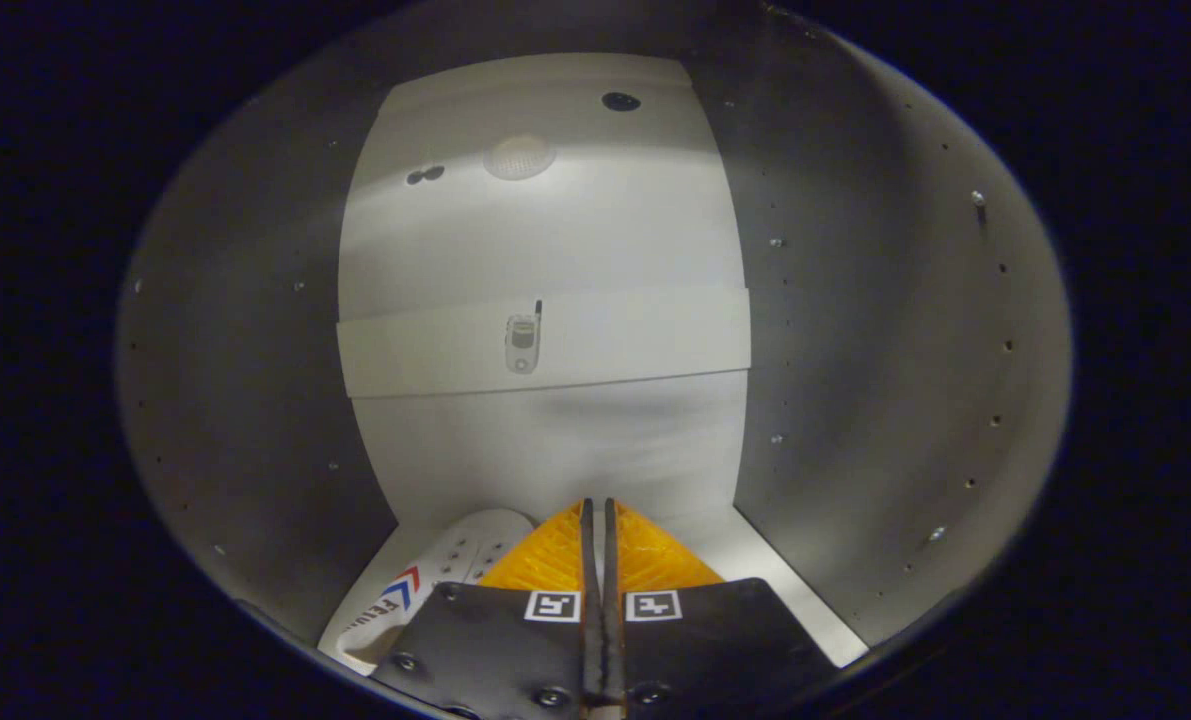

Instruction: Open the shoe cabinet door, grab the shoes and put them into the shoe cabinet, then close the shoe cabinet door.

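Looking into the shoe cabinet (545, 240), the camera faces its pale back wall, with grey side walls running off to either side, each dotted with rows of small peg holes. A pale shelf board (545, 345) crosses the back wall about halfway up, with a small metal fitting (522, 343) fixed at its front.

On the cabinet floor lies a white shoe (425, 590), just left of the fingers and partly hidden behind them; its laced upper and a red-and-blue side mark show. It looks light, with a soft upper that would give under pressure and a firmer sole and heel. The collar edge or heel rim would likely be the surest place to pinch, since a smooth side panel could slip.

The gripper (597, 520) points at the back wall with its fingers drawn together, only a thin slit between them. Nothing can be seen in that slit, and the shoe sits beside them, not between them.
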Demonstrator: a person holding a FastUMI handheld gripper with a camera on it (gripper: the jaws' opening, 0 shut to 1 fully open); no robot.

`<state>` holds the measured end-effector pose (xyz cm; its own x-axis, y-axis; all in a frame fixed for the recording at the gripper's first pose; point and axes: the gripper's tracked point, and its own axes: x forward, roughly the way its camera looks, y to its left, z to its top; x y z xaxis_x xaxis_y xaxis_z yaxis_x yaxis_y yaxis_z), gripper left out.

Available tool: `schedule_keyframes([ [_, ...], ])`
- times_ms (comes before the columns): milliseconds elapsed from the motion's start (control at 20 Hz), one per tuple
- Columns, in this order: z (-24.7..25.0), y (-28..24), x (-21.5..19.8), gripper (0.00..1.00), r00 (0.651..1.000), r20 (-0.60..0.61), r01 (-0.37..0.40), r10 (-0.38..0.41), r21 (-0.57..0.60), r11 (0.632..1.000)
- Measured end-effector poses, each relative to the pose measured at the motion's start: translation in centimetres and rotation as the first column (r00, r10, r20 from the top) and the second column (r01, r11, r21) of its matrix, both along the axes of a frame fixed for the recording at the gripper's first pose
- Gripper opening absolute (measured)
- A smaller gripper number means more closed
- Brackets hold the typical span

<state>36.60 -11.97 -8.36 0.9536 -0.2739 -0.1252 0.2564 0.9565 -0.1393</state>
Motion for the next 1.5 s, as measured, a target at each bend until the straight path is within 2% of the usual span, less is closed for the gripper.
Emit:
schedule_keyframes([
  [350,3.6,3.0,-6.5,0.02,0.996,0.088,-0.001,0.003,-0.029,1.0],
  [750,6.4,6.9,-16.1,0.02,0.986,0.165,0.028,-0.022,-0.033,0.999],
  [1200,9.3,8.3,-26.7,0.02,0.969,0.234,0.091,-0.078,-0.047,0.995],
  [1500,12.3,8.3,-32.8,0.02,0.943,0.318,0.12,-0.096,-0.057,0.991],
])
